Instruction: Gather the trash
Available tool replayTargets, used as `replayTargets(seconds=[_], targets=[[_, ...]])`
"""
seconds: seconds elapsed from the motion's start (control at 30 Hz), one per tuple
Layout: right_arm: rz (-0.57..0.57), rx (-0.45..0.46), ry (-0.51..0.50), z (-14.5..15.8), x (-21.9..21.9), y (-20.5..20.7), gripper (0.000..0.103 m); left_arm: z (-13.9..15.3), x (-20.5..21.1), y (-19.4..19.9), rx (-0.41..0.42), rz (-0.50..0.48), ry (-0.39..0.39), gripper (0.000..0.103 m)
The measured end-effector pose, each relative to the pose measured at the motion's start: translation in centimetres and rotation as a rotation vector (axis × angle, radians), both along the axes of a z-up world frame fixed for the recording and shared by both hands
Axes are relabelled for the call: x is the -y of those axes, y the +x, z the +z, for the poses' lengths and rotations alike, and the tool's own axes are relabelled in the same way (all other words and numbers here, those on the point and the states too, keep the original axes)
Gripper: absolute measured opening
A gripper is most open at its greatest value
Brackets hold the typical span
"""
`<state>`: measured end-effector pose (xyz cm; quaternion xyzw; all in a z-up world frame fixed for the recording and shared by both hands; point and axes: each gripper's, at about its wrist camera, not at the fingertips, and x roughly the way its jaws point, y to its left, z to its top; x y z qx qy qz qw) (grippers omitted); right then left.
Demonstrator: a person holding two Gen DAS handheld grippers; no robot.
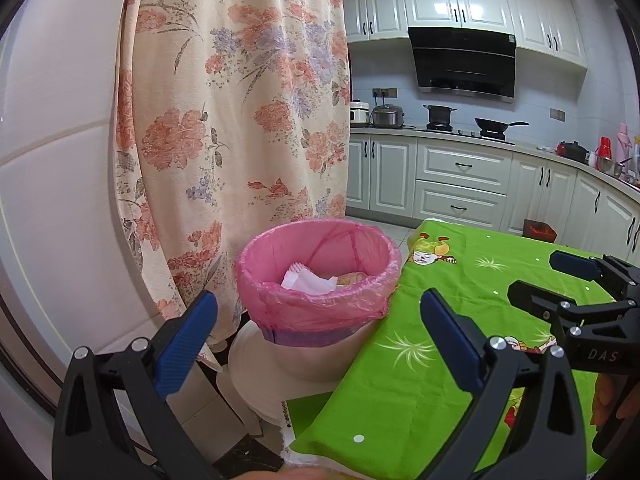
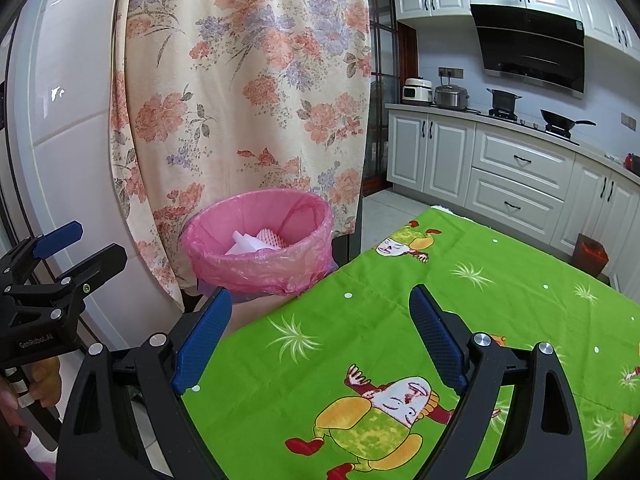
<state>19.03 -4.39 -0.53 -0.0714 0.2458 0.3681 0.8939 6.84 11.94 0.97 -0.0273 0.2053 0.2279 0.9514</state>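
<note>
A small bin with a pink liner (image 1: 320,280) stands on a white stool beside the table's left edge; it also shows in the right wrist view (image 2: 260,248). White crumpled paper (image 1: 306,280) and an orange-brown scrap (image 1: 352,279) lie inside; the right wrist view shows white paper and a pink foam net (image 2: 272,239). My left gripper (image 1: 318,340) is open and empty, just in front of the bin. My right gripper (image 2: 320,336) is open and empty above the green tablecloth (image 2: 400,320). Each gripper appears in the other's view, right (image 1: 540,280), left (image 2: 80,248).
A floral curtain (image 1: 232,120) hangs behind the bin, next to a white rounded door (image 1: 52,160). White kitchen cabinets, a range hood (image 1: 464,64), pots and cookers line the back. A red-lined bin (image 1: 538,230) stands on the floor past the table.
</note>
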Motion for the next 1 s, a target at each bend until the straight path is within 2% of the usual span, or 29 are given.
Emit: replayTargets(seconds=[1.0], targets=[[0.003, 0.006, 0.004, -0.14, -0.11, -0.57, 0.084, -0.18, -0.06, -0.11, 0.002, 0.009, 0.002, 0.098]])
